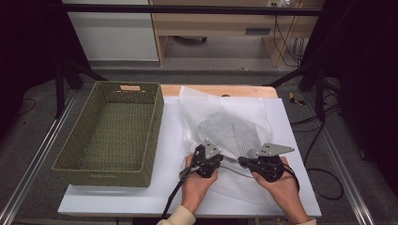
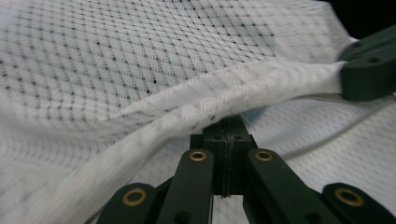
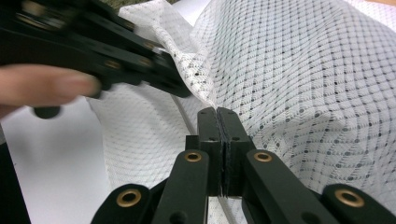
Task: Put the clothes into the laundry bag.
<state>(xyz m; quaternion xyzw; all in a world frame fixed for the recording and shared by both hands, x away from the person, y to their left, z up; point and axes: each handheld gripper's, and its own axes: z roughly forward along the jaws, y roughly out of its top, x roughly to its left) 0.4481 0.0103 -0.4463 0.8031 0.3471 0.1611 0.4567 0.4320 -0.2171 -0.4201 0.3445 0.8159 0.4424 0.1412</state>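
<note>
Two grippers, status?
— Left gripper (image 1: 204, 165) and right gripper (image 1: 253, 165): jaws together, each clamped on the hem of the white mesh garment (image 1: 228, 129).
Garment location?
— On the white table (image 1: 117, 199), right of the green basket (image 1: 112, 133).

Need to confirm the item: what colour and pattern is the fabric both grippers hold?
White mesh fabric with small dark holes; clearest in the right gripper view.

I'm in a lab recording bay: black frame posts (image 1: 60, 84) left of my grippers, cables (image 1: 286, 44) trailing beyond them.
</note>
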